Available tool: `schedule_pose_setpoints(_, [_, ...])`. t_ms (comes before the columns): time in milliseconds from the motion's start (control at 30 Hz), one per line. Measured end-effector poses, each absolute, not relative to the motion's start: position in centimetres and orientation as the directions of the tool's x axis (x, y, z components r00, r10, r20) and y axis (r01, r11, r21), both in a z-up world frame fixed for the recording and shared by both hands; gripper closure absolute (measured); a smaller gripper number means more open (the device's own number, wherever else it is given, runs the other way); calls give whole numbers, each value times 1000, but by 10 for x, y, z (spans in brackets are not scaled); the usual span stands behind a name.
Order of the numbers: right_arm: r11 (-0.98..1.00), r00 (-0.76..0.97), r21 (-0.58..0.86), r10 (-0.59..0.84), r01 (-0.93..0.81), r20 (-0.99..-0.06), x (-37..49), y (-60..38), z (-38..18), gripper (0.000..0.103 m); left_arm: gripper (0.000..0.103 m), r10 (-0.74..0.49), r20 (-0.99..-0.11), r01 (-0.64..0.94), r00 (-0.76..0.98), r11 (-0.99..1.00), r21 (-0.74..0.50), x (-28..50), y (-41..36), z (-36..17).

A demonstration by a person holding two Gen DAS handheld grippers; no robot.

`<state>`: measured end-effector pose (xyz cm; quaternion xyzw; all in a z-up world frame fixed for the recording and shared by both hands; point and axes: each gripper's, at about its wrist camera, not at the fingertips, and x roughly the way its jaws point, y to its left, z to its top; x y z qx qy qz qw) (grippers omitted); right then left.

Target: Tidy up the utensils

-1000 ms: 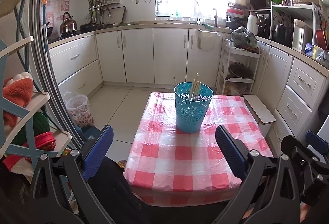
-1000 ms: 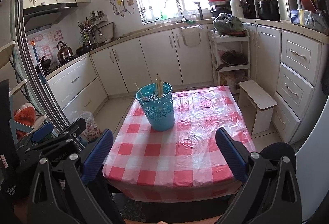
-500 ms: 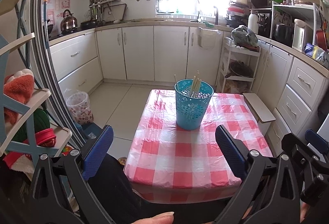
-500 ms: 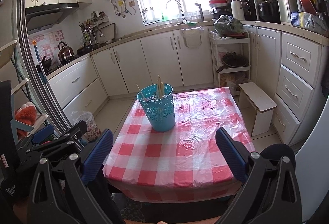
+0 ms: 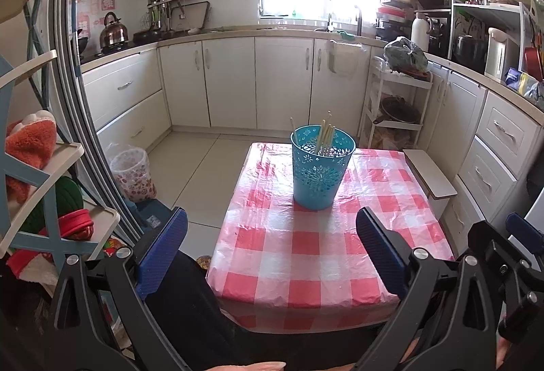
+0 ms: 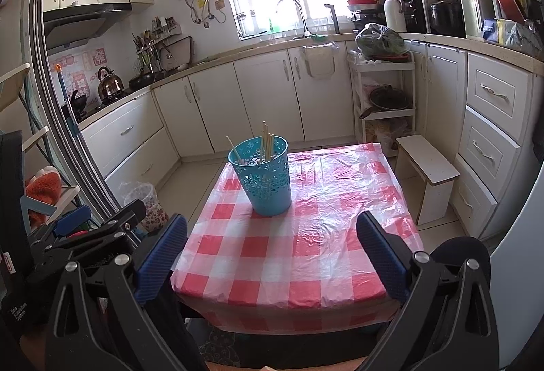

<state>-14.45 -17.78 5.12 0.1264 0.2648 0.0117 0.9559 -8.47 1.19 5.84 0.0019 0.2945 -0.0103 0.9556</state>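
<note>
Vs 1 s ago little had shifted: the left cam had tipped up a touch, so the blue basket (image 5: 322,168) sat slightly lower in view and nearer the frame's mid; the right view was almost unchanged. The basket itself hadn't moved on the bench (image 5: 306,255).

Left gripper (image 5: 272,247) was held wide apart, nothing between its fingers. Right gripper (image 6: 272,247) likewise spread and empty. Both hung back off the near edge of the bench, well short of the basket.

Basket stood upright on the red-check cloth, ahead of both grippers: a bit right of centre for the left one, roughly dead ahead w/ a slight left offset for the right one (image 6: 263,175). Chopsticks (image 5: 324,139) were already standing in it, long axes near vertical, one stick leaning off to the left side of the rim. No loose utensils showed on the cloth.

Judgement: task looked at or close to done, or not yet begun w/ the sticks to be pulled. If a stick is the next target, approach is fwd and down onto the tips, fingers either side of the vertical shafts. Neither arm was clearly nearer; the left gripper showed beside the right in the right view (image 6: 98,228).
</note>
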Motion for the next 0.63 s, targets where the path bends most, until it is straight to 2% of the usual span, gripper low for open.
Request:
schedule_pose_setpoints(100, [968,857,248,96,37,-506,-145,-180,50,7,8,-33,-571,24,820,999,-24,-83,15,56])
schedule_pose_setpoints(200, [968,857,248,97,36,-506,-145,-181,49,7,8,-104,-580,69,808,994,-82,-82,18,52])
schedule_pose_setpoints(400, [968,865,248,89,42,-494,-147,-182,49,7,8,-62,-572,80,818,997,6,-84,4,47])
schedule_pose_setpoints(633, [969,867,245,85,44,-491,-147,-182,50,7,8,-57,-590,75,805,997,6,-83,2,44])
